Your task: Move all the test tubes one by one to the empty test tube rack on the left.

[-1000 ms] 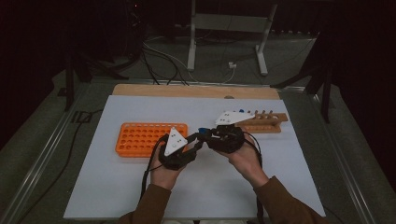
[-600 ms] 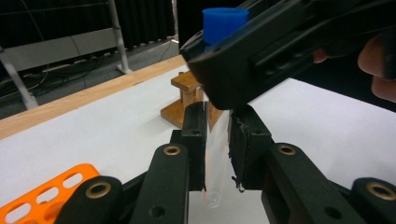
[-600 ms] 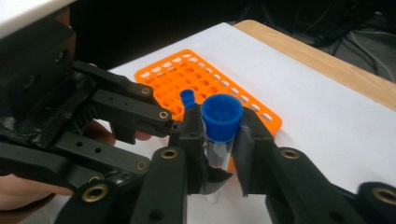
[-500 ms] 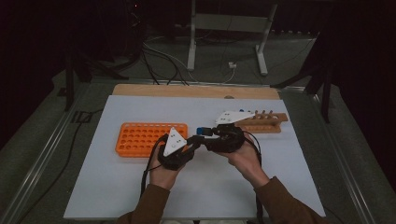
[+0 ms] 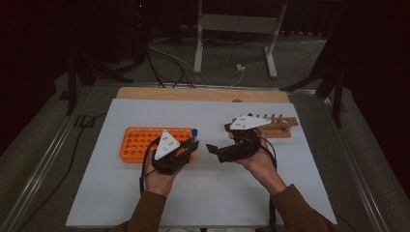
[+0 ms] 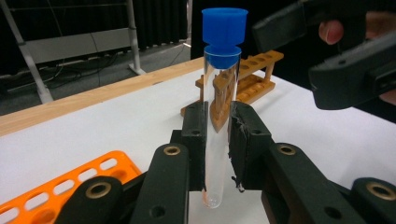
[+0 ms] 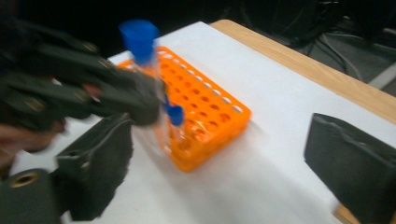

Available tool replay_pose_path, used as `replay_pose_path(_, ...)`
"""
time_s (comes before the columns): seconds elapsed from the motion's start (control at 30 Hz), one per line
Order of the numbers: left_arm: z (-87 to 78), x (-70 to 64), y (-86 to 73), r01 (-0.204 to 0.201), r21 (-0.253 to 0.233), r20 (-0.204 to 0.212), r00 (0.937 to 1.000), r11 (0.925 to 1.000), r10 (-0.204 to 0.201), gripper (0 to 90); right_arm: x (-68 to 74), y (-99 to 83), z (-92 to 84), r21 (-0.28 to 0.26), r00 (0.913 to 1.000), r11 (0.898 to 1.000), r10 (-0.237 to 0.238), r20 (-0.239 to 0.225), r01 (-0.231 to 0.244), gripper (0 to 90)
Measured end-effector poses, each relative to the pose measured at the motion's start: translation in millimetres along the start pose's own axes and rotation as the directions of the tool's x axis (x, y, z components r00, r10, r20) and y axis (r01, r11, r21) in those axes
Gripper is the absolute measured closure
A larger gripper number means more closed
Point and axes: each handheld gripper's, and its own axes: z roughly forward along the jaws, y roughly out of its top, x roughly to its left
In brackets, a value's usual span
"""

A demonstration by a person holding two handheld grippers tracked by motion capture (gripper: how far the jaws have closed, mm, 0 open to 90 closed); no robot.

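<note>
1. Your left claw [image 6: 217, 140] is clamped on an upright test tube [image 6: 219, 112] with a blue cap, just beside the orange rack [image 5: 145, 142].
2. Your right claw [image 7: 224, 172] stands wide apart, empty, near the wooden rack [image 5: 278, 128].
3. Another capped tube [image 7: 176, 122], somewhat blurred, seems seated in the orange rack's corner on the worktop [image 5: 217, 193].

Spread over the table, a white sheet [image 5: 203, 193], with a strip of pale wooden board [image 5: 203, 94] along its far edge. Beyond, on the grey floor, a light metal stand [image 5: 232, 21] (two splayed legs), dark cables [image 5: 164, 58] looping just beside it, and a small white plug [image 5: 240, 68] between the legs. Left of the sheet, a black cable [image 5: 72, 159].
</note>
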Motion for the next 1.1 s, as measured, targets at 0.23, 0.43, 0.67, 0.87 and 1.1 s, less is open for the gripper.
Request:
replay_pose_path(0.23, -18.3, 12.3, -2.9, 0.024, -0.007, -0.021, 0.9995, 0.9997, -0.025, 78.3, -13.3, -13.1, -8.8, -0.001, 0.9998, 1.0, -0.001, 0.021, 0.001, 0.0)
replay_pose_path(0.43, -32.5, 24.5, -5.9, 0.046, -0.03, -0.062, 0.997, 0.9985, -0.048, 78.2, -22.4, -21.9, -16.6, -0.018, 0.9973, 1.0, 0.005, 0.074, -0.004, 0.0)
replay_pose_path(0.67, -42.7, 36.8, -10.4, 0.06, -0.038, -0.111, 0.9918, 0.9975, -0.064, 78.2, -32.0, -30.9, -22.1, -0.027, 0.9951, 0.999, 0.039, 0.091, -0.036, 0.0)
replay_pose_path(0.87, -42.2, 47.0, -19.1, 0.083, -0.033, -0.16, 0.9833, 0.996, -0.087, 78.1, -38.6, -38.5, -25.8, -0.038, 0.9933, 0.997, 0.065, 0.096, -0.062, 0.0)
replay_pose_path(1.1, -34.7, 53.2, -27.9, 0.091, -0.02, -0.196, 0.9762, 0.9957, -0.093, 78.2, -42.8, -42.9, -29.1, -0.041, 0.9918, 0.997, 0.075, 0.104, -0.071, 0.0)
